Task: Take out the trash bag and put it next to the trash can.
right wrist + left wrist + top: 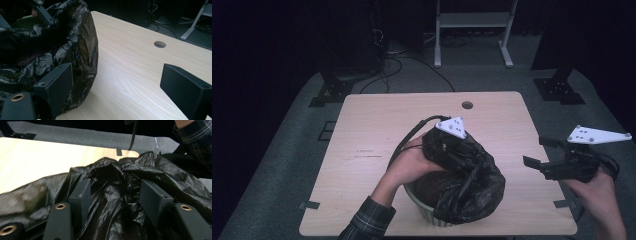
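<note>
Now the black bag [472, 180] in the bin [424, 207] on the surface [362, 150] is straddled, unpinched, by the spread left claw [115, 195], the right claw [544, 157] is held spread, and the bag could be slipped off if tugged.

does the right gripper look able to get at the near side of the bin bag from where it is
Probably yes. The right gripper is open and off to the side of the bin bag, with bare table between them. The left gripper works the bag's top, away from that side.
</note>
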`<state>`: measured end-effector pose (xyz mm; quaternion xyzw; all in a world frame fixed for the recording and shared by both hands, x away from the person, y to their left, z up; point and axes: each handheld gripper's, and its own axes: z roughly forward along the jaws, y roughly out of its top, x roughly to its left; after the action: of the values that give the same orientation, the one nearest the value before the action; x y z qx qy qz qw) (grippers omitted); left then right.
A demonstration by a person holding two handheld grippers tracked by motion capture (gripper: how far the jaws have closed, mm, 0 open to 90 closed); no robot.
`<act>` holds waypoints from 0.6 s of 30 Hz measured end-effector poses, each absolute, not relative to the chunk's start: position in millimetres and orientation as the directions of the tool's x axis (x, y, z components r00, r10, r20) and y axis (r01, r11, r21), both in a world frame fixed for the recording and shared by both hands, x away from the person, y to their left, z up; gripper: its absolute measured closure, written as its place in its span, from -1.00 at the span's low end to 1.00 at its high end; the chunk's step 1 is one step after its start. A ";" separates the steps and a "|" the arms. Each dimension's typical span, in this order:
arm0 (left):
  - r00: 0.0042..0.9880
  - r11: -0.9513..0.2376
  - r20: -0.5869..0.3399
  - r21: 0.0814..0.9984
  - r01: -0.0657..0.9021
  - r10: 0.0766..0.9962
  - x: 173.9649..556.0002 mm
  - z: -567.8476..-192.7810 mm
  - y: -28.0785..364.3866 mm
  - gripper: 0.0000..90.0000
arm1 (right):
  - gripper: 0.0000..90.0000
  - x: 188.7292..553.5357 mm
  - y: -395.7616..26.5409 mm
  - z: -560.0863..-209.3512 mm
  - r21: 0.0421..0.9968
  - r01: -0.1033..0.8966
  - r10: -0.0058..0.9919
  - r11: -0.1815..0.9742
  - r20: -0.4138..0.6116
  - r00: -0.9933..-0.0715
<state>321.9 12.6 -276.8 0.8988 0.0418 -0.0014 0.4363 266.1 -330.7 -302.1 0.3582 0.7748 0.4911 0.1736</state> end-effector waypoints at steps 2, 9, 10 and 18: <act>0.996 -0.604 -0.039 0.793 0.080 0.082 320.6 -274.0 20.4 -0.10 | -0.78 266.0 -330.3 -301.9 0.885 0.385 0.725 0.262 0.083 -0.684; 0.994 -0.590 -0.024 0.803 0.085 0.110 315.9 -266.5 45.9 -0.16 | -0.78 266.2 -329.1 -301.8 0.884 0.388 0.724 0.261 0.087 -0.685; 0.993 -0.586 -0.024 0.806 0.089 0.119 315.0 -266.0 50.9 -0.16 | -0.78 266.2 -329.1 -301.8 0.884 0.388 0.724 0.261 0.087 -0.685; 0.987 -0.558 -0.013 0.824 0.101 0.159 306.9 -263.5 84.6 -0.16 | -0.78 266.6 -326.3 -301.1 0.881 0.393 0.722 0.264 0.090 -0.686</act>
<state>306.9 84.6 -263.5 0.8820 0.0735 0.0313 0.4645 266.6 -326.3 -301.1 0.3589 0.7771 0.4889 0.1681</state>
